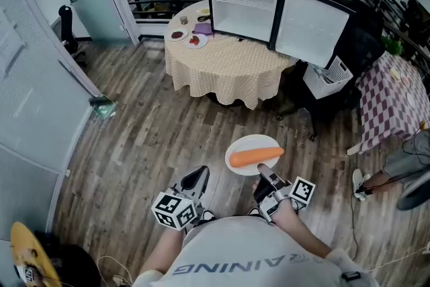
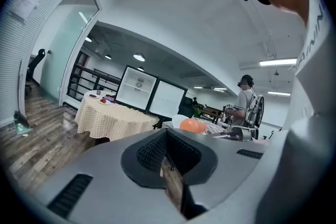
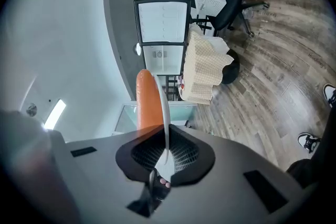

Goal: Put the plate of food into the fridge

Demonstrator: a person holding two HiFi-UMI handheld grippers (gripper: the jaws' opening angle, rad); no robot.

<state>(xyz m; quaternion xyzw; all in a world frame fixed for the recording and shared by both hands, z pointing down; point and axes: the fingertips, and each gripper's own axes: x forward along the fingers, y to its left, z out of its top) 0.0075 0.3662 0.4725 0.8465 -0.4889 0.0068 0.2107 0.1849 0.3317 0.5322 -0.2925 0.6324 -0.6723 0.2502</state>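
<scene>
A white plate (image 1: 250, 146) carrying one orange carrot (image 1: 255, 156) hangs over the wooden floor in front of me. My right gripper (image 1: 267, 178) is shut on the plate's near rim. In the right gripper view the plate (image 3: 165, 113) shows edge-on between the jaws, with the carrot (image 3: 146, 99) beside it. My left gripper (image 1: 195, 179) is beside it on the left, shut and holding nothing; from its own view (image 2: 170, 165) the carrot (image 2: 192, 125) shows to the right. The small fridge (image 1: 243, 7) stands open on the round table, its door (image 1: 314, 27) swung to the right.
The round table (image 1: 225, 67) has a yellow checked cloth and small dishes (image 1: 188, 37) at its left edge. A black office chair (image 1: 316, 94) stands right of it, then a red-checked table (image 1: 390, 91) and a seated person (image 1: 403, 168). A glass wall (image 1: 40, 77) runs along the left.
</scene>
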